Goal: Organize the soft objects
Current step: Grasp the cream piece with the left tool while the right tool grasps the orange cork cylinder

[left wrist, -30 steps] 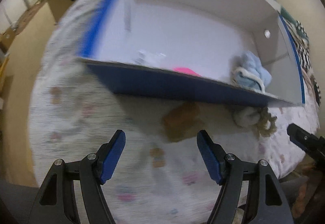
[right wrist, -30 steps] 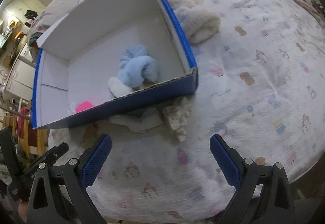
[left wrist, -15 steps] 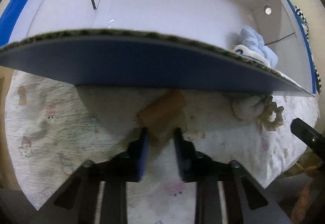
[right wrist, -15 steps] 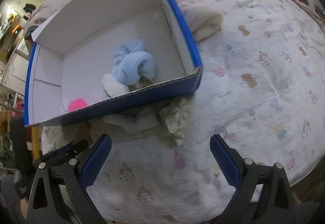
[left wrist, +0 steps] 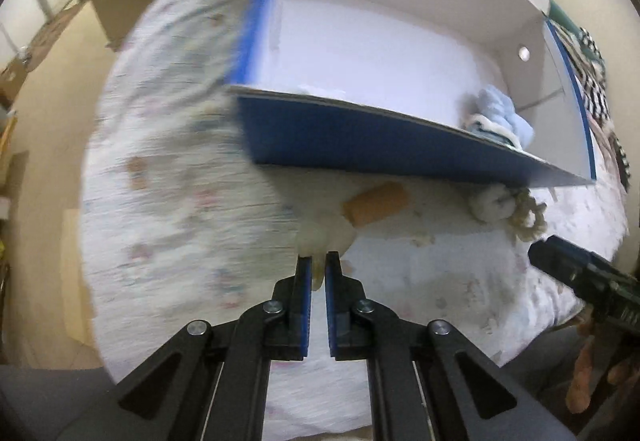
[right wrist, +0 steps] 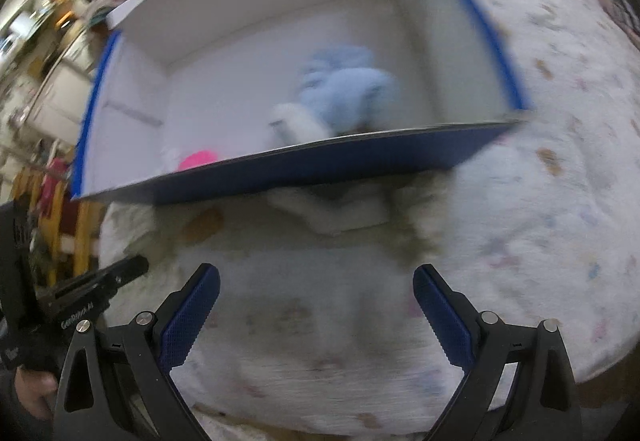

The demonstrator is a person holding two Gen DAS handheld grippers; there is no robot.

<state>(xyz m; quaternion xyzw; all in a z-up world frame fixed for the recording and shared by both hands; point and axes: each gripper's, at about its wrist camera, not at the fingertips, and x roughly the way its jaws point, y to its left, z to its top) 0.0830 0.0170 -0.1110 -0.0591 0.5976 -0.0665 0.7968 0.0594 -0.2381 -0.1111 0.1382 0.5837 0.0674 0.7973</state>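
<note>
Bed with patterned white sheet (left wrist: 168, 209) fills both views, blurred in places. Blue cardboard box (left wrist: 360, 145) with white inside sits on it, open top facing the cameras, near wall blue.

Inside the box: light blue plush (right wrist: 344, 93) against the near wall toward the right corner, a white soft piece (right wrist: 298, 123) touching it, and a pink item (right wrist: 198, 159) near the left end of the near wall; the pink one is hidden in the left wrist view.

Outside, just in front of the box's near wall: a cream soft item with a tan-orange patch (left wrist: 376, 207), a white fuzzy item (left wrist: 490, 203) touching a beige rope-like loop (left wrist: 530, 219) near the box's right corner. Right wrist view shows the white one (right wrist: 340, 211) tucked partly under the box wall, too blurred for detail.

Left gripper (left wrist: 316, 273): jaws nearly closed, clenched on the lower cream edge of the tan-patch item, cloth visible between the blue pads (left wrist: 306, 305).

Right gripper (right wrist: 316, 301): jaws spread wide, holding nothing, over bare sheet in front of the box. Its black tip (left wrist: 580, 273) shows at the right edge of the left wrist view.
</note>
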